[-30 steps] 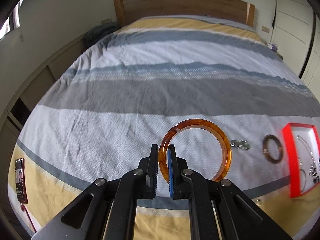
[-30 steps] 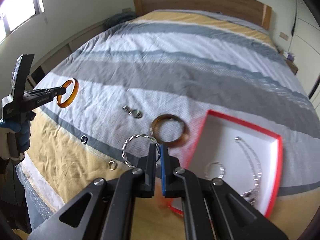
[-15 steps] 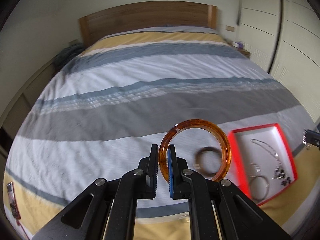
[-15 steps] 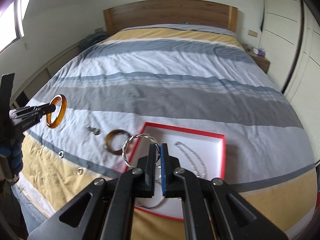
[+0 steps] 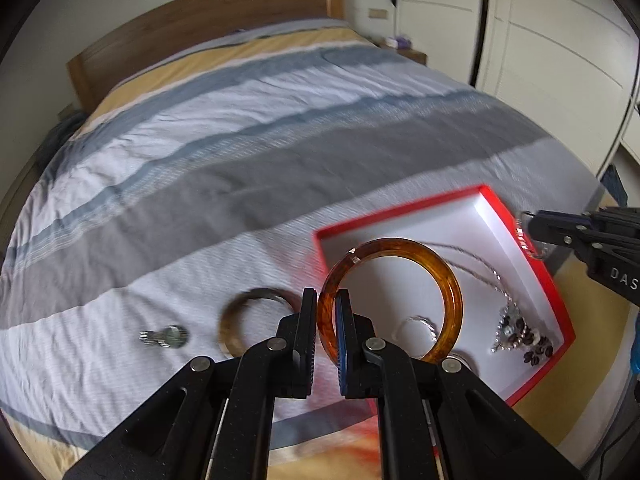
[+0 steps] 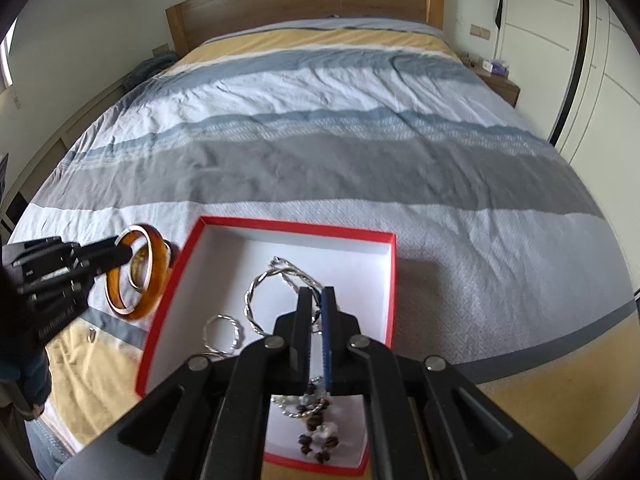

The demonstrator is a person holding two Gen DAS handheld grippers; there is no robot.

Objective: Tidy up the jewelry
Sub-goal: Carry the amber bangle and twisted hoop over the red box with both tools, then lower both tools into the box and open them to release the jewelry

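Amber bangle [image 5: 448, 280]: glossy, see-through orange-brown ring with darker flecks, thick and round in section; it stands on edge above the near-left part of the box, its left arc clamped in the left hand-held gripper [image 5: 327, 304].
Left hand-held gripper: clenched on the bangle, black ribbed finger on one side, blue pad on the other.
Twisted bangle [image 6: 256, 300]: thin silver hoop of rope-like twisted wire, hanging over the middle of the box from the right hand-held gripper [image 6: 318, 300]; its right side is hidden behind the fingers.
Right hand-held gripper: pinched tight on the twisted bangle; in the left view only its black tip shows, at the box's far right rim.
Box [image 6: 296, 226]: shallow square tray, red rim, matte white inside, lying on the bed near its foot.
In the box: a fine silver necklace [image 5: 480, 268] ending in a cluster of dark beads [image 6: 316, 438], and a small silver hoop [image 6: 222, 332]; a second hoop is mostly hidden behind the grippers.
Bed [image 6: 320, 168]: wrinkled woven cover in grey, blue, white and yellow stripes, wooden headboard at the far end.
On the cover, left of the box: a dull brown bangle [image 5: 236, 316], blurred, partly behind the left finger, and a small silver piece [image 5: 166, 336] too blurred to name.
Person: a dark sleeve [image 6: 28, 376] at the left edge, cut off.
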